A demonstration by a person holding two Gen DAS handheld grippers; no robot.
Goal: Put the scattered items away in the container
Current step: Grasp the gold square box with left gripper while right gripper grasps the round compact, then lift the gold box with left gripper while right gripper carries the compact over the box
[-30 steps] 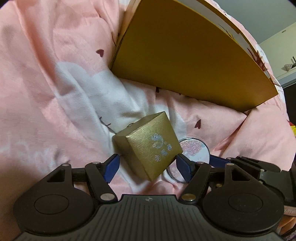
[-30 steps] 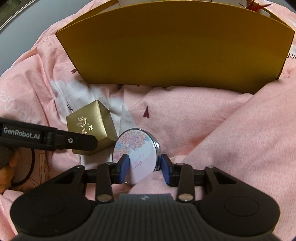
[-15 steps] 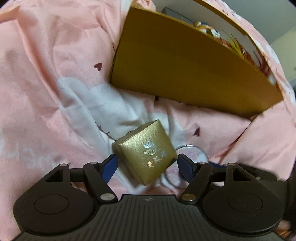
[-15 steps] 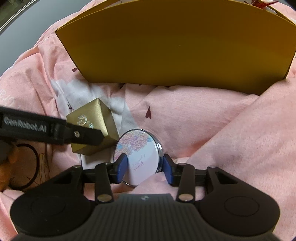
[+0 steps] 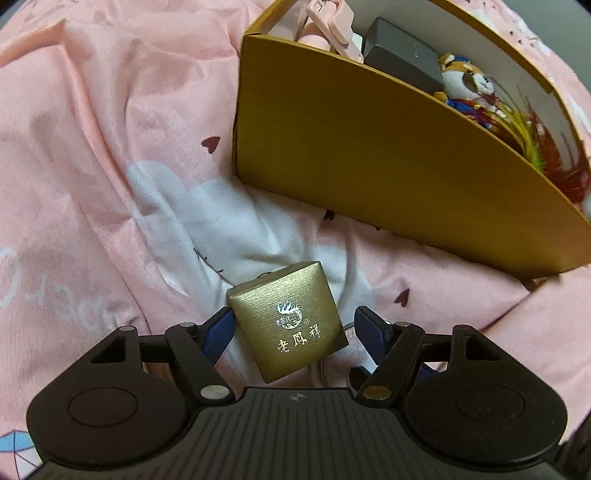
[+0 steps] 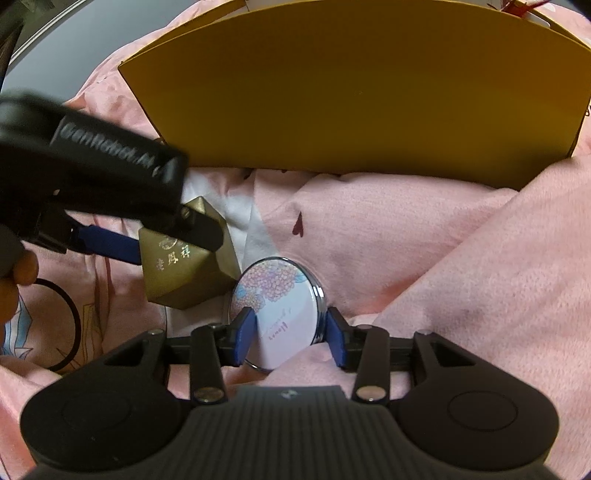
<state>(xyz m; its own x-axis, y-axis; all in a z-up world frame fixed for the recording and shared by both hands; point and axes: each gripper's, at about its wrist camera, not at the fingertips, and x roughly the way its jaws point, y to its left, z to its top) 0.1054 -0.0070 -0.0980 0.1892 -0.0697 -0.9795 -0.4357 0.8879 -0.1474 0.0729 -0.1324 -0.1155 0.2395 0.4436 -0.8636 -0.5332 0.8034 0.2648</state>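
A small gold gift box lies on the pink blanket, between the fingers of my left gripper. The left pad touches the box's corner, a gap shows at the right pad, and the jaws stand open. A round floral compact mirror rests tilted on the blanket beside the box. My right gripper straddles its lower part, open, with the pads close against its rim. The big gold container stands just behind both items.
Inside the container are a plush toy, a dark grey box, a pink clip and red-yellow feathers. A black hair tie lies on the rumpled blanket at the left. A hand holds the left gripper.
My left gripper has risen and tipped steeper, so the container's inside now shows; the gold box has stayed put. The right jaws widened slightly around the mirror.
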